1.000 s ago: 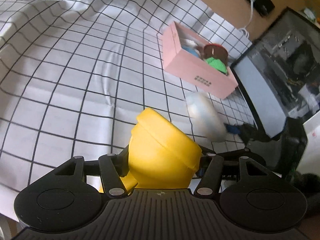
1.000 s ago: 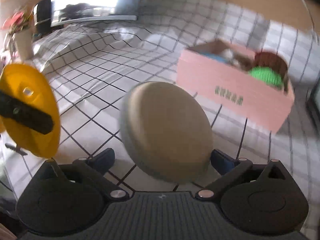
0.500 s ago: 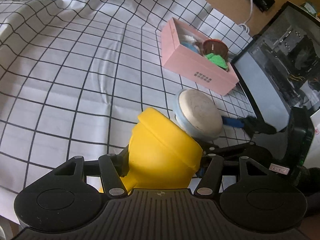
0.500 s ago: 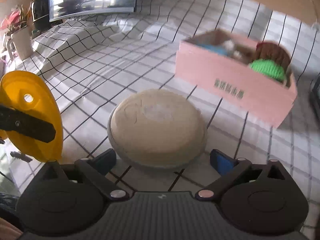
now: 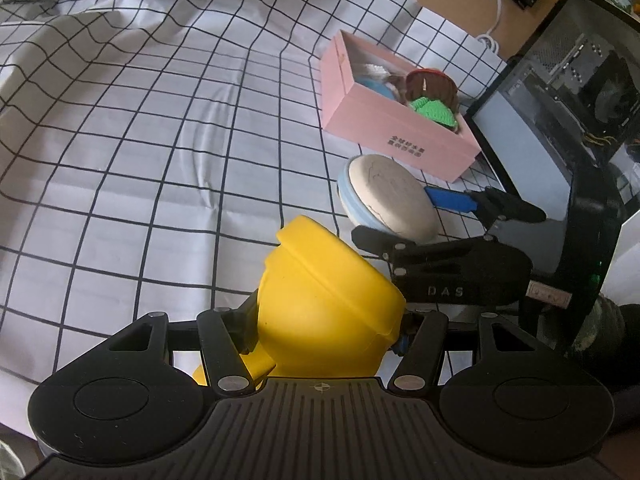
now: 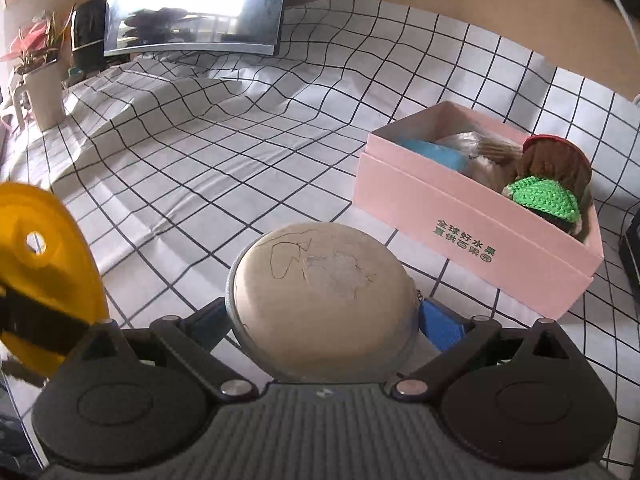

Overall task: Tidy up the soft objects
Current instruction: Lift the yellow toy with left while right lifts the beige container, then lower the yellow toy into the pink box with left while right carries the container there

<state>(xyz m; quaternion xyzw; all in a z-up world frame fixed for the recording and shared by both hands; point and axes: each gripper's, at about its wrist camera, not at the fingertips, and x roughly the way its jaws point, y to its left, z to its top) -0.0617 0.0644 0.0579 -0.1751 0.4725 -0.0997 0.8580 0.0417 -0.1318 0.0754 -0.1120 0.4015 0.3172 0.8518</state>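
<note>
A yellow soft cup (image 5: 332, 292) sits between the fingers of my left gripper (image 5: 328, 320), which is shut on it above the checked cloth. In the right wrist view the same yellow cup (image 6: 44, 264) shows at the left edge. My right gripper (image 6: 324, 312) is shut on a round beige pouch (image 6: 320, 288), blue pads pressing both its sides. From the left wrist view that pouch (image 5: 388, 192) hangs just right of the yellow cup, in front of the pink box (image 5: 400, 136). The pink box (image 6: 472, 232) holds a green crochet piece (image 6: 544, 196), a brown one (image 6: 552, 160) and a blue one.
A wrinkled white checked cloth (image 5: 140, 120) covers the table. A computer case (image 5: 560, 92) stands right of the box. A monitor (image 6: 192, 4) and a potted plant (image 6: 40, 76) stand at the far left. A white cable (image 5: 494, 12) runs to a wall socket.
The right gripper has carried the beige pouch further into the left wrist view and rolled it so its face points up. The yellow cup stays gripped in the same place.
</note>
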